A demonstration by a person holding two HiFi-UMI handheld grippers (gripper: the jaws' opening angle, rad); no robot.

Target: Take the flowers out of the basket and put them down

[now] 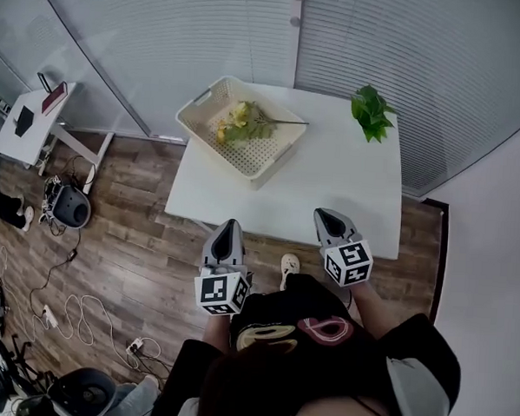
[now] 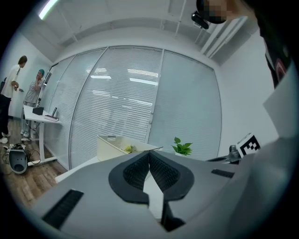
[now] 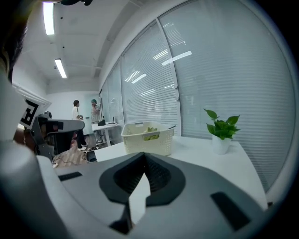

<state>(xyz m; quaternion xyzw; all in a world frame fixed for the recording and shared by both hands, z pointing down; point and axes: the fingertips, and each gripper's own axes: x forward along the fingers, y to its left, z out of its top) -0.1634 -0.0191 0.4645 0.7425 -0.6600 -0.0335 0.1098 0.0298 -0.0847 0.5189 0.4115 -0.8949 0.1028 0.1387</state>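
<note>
White bench [image 1: 339,185] is carrying a basket [image 1: 200,113] with flowers [image 1: 241,123] lying inside. Left gripper [image 1: 229,227] and right gripper [image 1: 331,219] are hovering at its near edge, jaws together, empty. The flowers are probably light and fragile, so pinching the stem [image 1: 286,122] looks safest.

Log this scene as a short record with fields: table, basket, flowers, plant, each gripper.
table: white table, on a wood floor
basket: cream basket, at the table's far left corner
flowers: yellow flowers lying inside the basket, not yet taken out
plant: small potted plant, far right of the table
left gripper: jaws together, empty, at the near table edge
right gripper: jaws together, empty, over the near edge
</note>
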